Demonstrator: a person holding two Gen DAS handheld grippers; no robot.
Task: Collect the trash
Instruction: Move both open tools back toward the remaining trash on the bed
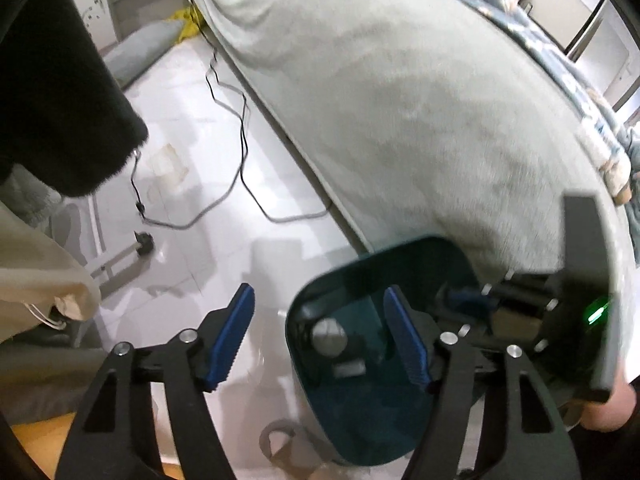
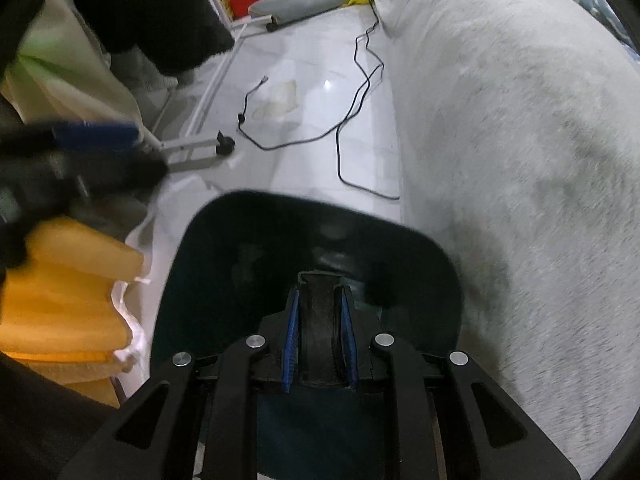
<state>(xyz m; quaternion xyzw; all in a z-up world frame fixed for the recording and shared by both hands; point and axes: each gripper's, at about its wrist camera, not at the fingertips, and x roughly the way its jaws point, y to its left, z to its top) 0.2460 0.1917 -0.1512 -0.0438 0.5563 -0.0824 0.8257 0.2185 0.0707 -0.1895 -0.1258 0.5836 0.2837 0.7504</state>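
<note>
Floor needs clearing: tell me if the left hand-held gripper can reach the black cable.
Probably yes: the left hand-held gripper is open, gripping nothing, with only bare floor before the black cable.

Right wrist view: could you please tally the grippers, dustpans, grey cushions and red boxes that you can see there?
Grippers: 2, the right gripper shut on the dustpan handle, and the left gripper, blurred at the left edge
Dustpans: 1, the dark teal dustpan
Grey cushions: 1, the grey cushion on the floor
Red boxes: 1, the red box
Total: 5
</note>
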